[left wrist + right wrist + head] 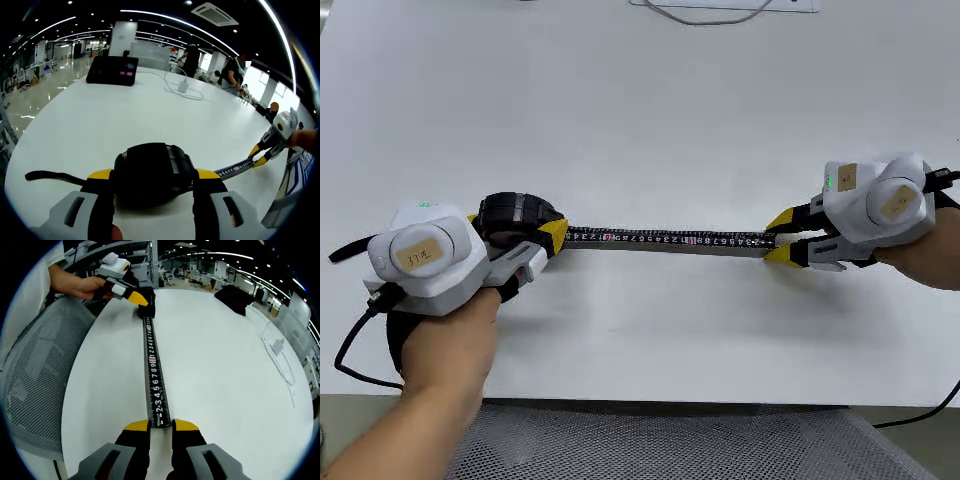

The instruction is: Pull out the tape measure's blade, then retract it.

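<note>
A: Left tongs [542, 248]: clamped on the tape case [515, 215], down at the white table [640, 110], left side. Right tongs [780, 239]: pinched shut on the tip of the blade [665, 239].

B: So, pulled out?

A: Yep, out a fair way. Runs straight btwn the two, low over the tabletop. Touching or just above, can't tell.

B: Risks from here?

A: Mainly snap-back. Letting go all at once at the right end prob. means whipping home under the spring, w/ the tip slamming into the case. Safer walked back w/ the tip held. Also just a thin pinch at the very tip, so could slip w/ any sideways twist. Pulling further: might drag the case out of the left jaws, or kink the blade.

B: Diffs btwn views?

A: Head view: both ends at once, whole span. Right gripper view adds sharp numerals along the blade, the tip square btwn the yellow pads [185, 426], and a mesh chair [35, 390] by the table edge.

B: And the left gripper view?

A: Adds the case wedged btwn both jaws and a black strap [50, 176] trailing sideways. Further back: dark screen [112, 70], white cable [182, 86], ppl standing beyond.
</note>
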`<state>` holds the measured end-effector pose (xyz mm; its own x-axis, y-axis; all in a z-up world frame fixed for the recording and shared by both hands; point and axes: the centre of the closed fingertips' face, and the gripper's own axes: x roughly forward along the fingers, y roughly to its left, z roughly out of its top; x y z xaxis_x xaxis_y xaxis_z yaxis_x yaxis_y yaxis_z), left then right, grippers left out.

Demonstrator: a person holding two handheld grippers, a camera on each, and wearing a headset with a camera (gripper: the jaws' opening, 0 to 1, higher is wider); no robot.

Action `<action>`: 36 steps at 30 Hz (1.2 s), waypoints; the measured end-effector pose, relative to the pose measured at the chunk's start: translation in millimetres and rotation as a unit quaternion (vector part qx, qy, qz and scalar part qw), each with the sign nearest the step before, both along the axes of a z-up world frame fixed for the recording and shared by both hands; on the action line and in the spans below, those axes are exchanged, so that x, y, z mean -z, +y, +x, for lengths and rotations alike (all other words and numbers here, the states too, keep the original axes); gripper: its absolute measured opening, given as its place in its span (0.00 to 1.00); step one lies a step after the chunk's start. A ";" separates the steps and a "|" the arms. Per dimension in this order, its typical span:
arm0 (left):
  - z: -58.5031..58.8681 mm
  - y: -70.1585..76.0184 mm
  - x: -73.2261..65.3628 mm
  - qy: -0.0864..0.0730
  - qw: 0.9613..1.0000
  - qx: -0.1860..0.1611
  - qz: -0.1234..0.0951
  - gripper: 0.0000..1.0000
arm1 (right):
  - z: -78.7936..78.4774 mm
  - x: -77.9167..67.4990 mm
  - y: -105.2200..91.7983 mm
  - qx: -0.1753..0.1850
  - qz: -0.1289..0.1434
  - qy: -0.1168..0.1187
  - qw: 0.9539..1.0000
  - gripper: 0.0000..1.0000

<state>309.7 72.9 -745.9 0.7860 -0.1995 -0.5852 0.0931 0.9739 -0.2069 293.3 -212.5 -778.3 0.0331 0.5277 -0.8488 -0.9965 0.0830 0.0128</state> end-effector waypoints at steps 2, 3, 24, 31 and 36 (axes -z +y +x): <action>0.1 0.1 0.2 0.001 1.000 0.000 0.000 0.58 | 0.6 0.2 0.0 -0.002 -0.006 -0.003 1.000 0.12; 0.3 0.2 0.4 0.001 1.000 0.000 0.000 0.58 | 0.6 0.3 -0.1 -0.005 -0.008 -0.005 1.000 0.12; 0.4 0.3 1.8 0.021 1.000 -0.006 0.009 0.58 | 1.7 0.4 -1.8 -0.007 -0.015 -0.006 1.000 0.11; -0.1 0.6 1.3 0.026 1.000 -0.003 0.009 0.56 | 1.6 0.5 -2.0 -0.007 -0.017 -0.006 1.000 0.10; 0.1 0.6 1.4 0.026 1.000 -0.003 0.008 0.56 | 1.8 0.3 -1.6 -0.006 -0.019 -0.004 1.000 0.10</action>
<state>309.7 73.5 -747.3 0.7554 -0.1851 -0.6286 0.0759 0.9775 -0.1967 295.1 -214.1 -778.6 0.0333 0.4949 -0.8683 -0.9975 0.0706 0.0020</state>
